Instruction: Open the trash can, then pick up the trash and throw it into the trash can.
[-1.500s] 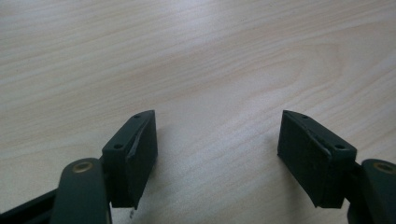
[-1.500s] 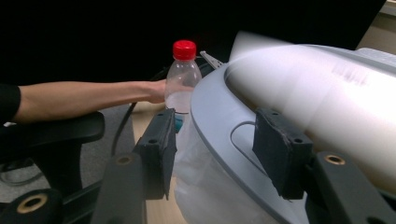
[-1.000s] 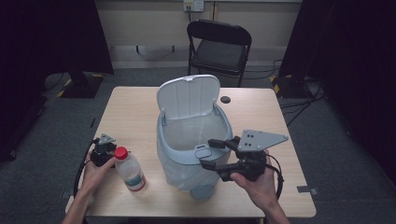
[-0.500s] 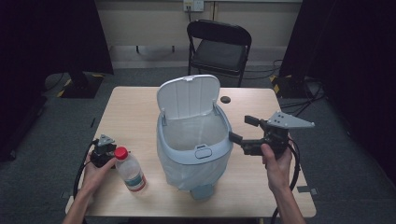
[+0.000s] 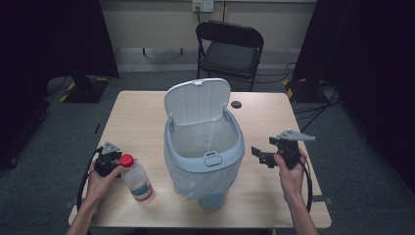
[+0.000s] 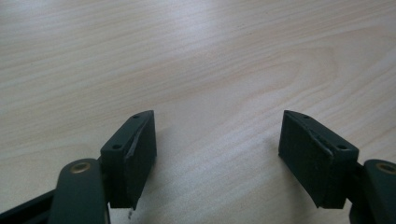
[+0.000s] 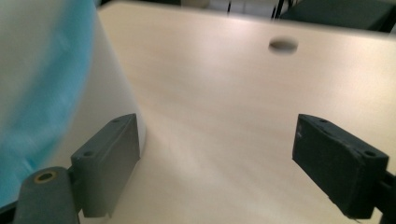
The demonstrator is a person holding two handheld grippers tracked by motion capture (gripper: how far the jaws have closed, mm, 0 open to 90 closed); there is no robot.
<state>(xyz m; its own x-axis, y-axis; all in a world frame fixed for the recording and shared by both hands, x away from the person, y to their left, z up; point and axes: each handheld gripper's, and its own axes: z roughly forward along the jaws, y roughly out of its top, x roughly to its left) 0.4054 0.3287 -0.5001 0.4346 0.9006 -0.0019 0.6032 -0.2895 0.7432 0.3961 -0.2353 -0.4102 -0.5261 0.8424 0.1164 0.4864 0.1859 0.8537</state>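
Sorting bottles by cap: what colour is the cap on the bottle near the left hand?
Red; the cap on the bottle shows best in the high view.

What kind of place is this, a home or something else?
Probably a lab or studio set up for recording, not a home: black curtains on both sides, a lone folding chair, cables on the grey floor, one bare wooden table.

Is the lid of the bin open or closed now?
Open. The lid stands upright behind the rim of the bin, and the inside with its bag shows from above.
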